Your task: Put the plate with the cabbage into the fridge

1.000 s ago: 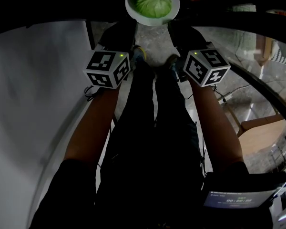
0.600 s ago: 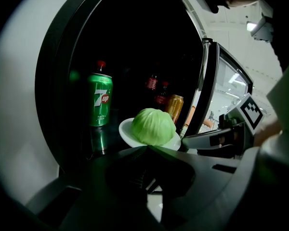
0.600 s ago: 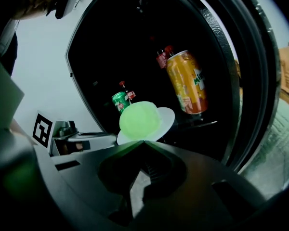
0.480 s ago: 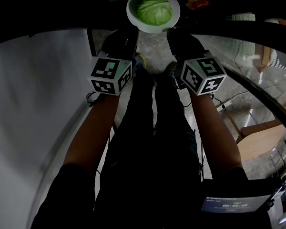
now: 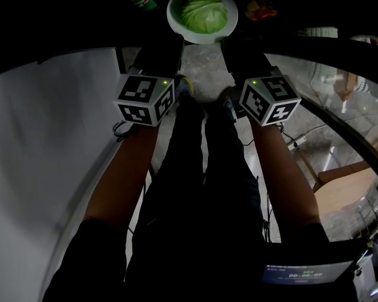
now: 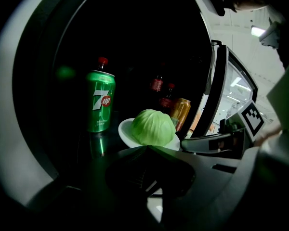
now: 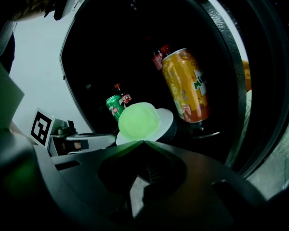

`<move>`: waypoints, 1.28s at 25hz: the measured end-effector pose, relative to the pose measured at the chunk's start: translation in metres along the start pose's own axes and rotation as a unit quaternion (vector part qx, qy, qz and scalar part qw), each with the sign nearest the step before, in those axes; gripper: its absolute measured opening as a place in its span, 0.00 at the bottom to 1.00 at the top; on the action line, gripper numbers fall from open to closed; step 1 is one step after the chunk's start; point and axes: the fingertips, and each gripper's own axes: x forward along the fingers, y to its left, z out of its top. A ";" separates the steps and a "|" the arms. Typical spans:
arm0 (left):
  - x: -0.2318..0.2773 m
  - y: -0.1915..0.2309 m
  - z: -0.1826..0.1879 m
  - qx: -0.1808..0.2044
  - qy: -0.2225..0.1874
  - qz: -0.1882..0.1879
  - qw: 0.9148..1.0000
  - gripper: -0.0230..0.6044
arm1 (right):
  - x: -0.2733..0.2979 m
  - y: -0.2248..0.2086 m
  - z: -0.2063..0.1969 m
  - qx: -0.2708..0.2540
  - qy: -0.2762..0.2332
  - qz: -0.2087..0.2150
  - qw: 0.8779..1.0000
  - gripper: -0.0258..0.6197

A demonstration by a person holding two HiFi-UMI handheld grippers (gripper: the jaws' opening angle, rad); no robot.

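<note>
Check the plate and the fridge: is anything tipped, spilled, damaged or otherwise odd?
Nothing stands out. The cabbage sits whole in the middle of the plate, gripped at its near rim by the left gripper and right gripper. The green can and orange can stand upright; nothing has spilled.

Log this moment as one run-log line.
left gripper: shut on plate | right gripper: shut on plate | cabbage: on plate | plate: in fridge, between green can and orange can

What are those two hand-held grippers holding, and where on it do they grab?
The white plate with the cabbage. The left hand-held gripper pinches its near rim on the left, the right hand-held gripper on the right.
</note>
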 end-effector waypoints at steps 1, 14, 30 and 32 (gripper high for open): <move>0.002 0.001 0.002 0.000 0.000 0.000 1.000 0.04 | 0.002 -0.001 0.002 0.000 -0.001 0.000 1.000 0.05; 0.021 0.010 0.012 -0.024 0.024 0.010 0.999 0.04 | 0.023 -0.015 0.019 0.003 -0.014 -0.013 1.000 0.05; 0.013 0.011 0.026 -0.015 -0.001 0.016 1.000 0.04 | 0.007 -0.019 0.035 -0.022 -0.039 -0.028 0.999 0.05; 0.004 0.005 0.035 0.000 -0.018 0.015 1.000 0.04 | -0.004 -0.012 0.044 -0.046 -0.049 -0.025 0.997 0.05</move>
